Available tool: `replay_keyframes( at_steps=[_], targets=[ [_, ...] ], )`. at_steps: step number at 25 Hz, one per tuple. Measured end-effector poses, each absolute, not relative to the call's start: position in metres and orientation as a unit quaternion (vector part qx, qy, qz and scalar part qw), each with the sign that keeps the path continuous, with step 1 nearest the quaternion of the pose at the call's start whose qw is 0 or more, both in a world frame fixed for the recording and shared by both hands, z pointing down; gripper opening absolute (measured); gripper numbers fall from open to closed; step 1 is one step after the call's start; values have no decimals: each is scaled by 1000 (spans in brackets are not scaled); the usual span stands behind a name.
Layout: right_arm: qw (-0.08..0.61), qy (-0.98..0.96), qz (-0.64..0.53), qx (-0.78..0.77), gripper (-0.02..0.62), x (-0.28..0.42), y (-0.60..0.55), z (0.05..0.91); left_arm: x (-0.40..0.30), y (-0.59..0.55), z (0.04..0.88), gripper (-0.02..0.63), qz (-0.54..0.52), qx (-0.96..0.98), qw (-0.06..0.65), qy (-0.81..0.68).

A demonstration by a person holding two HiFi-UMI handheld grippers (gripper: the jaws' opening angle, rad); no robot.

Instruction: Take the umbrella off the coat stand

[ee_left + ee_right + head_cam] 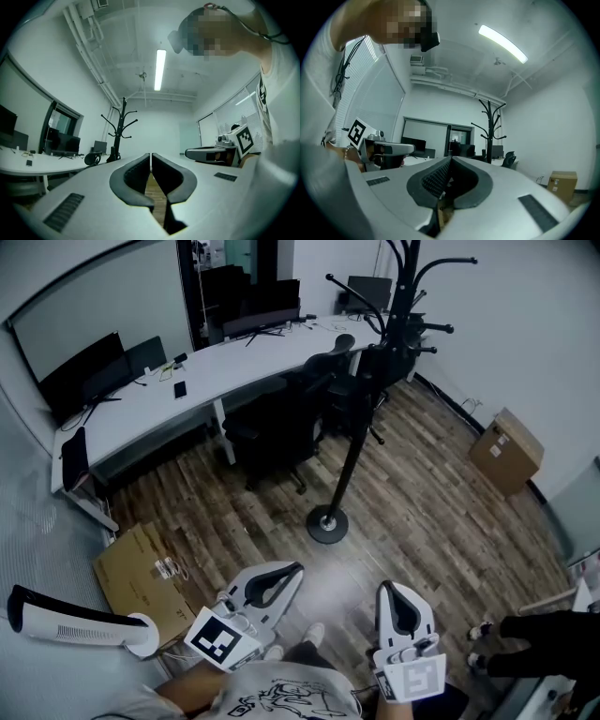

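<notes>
Claws: left claw (298,568) together, empty | right claw (395,587) together, empty | cardboard box (506,452) closed, contents hidden

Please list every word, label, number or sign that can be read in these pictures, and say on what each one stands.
No text can be read.
Label on the cardboard box by the wall: too small.
Stickers on the flattened carton: too small.
Print on the shirt: blurred.
Marker cubes: square patterns only, no letters.

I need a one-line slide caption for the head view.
Left gripper and right gripper, both shut and empty, face the coat stand.
</notes>
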State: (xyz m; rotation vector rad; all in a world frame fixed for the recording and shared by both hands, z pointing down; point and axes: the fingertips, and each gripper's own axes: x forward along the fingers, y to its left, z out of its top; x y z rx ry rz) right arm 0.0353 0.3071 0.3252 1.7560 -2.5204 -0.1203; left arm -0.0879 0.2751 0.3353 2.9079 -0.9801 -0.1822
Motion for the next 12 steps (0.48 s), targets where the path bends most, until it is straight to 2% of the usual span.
replay_keyframes(
  at_steps=[12],
  targets=[
    [35, -823, -38, 565, 11, 112, 239, 327, -15, 209, 337, 25, -54, 941, 33, -332]
  ],
)
